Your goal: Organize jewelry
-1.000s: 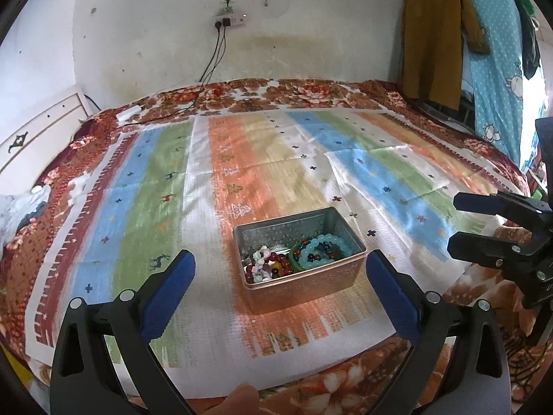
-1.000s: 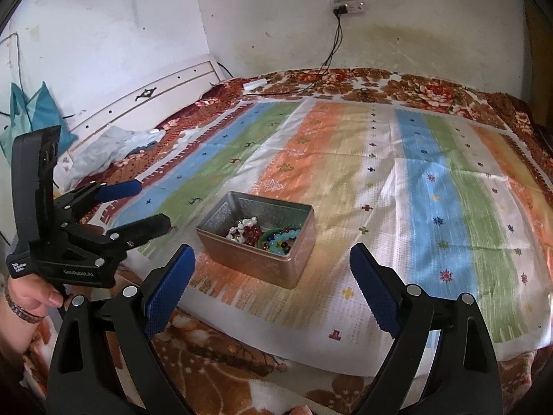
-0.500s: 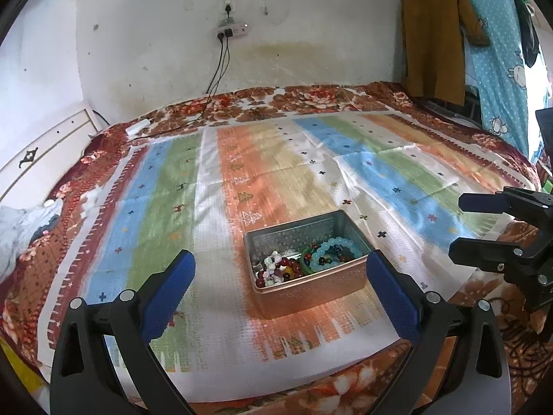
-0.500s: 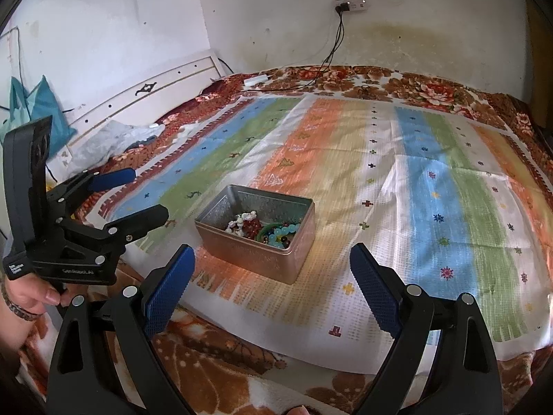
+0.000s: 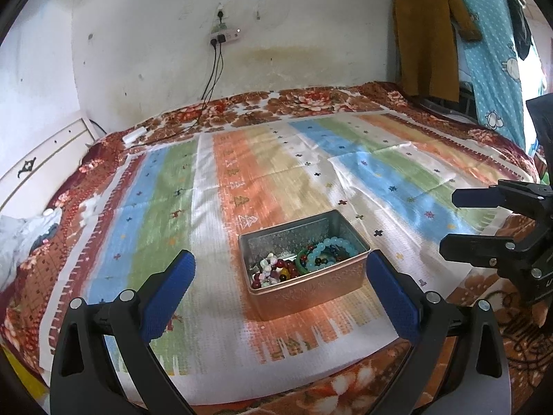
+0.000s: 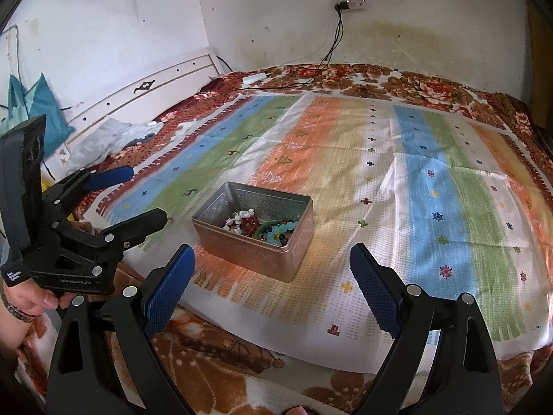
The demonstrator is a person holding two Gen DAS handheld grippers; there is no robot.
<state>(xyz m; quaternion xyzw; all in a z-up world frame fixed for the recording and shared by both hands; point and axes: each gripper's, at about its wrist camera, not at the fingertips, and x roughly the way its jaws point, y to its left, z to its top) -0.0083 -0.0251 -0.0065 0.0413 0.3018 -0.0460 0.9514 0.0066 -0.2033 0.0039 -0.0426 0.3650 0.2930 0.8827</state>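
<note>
Lower centre: the open metal tin [image 5: 304, 266] holds your tangled bead bracelets [image 5: 300, 264], on the striped cloth [image 5: 214, 186]. Your left gripper [image 5: 276, 288] and right gripper [image 6: 273, 283] flank it, both spread and empty, seemingly poised to reach in.

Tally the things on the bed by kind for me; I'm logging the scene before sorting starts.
Open rectangular metal tin: 1
Light blue beaded bracelet: 1
Green bangle: 1
Tangle of red, white and dark beaded jewelry: 1, single pieces cannot be told apart
Striped woven mat: 1
Open tongs: 2, left and right
Total: 7
</note>
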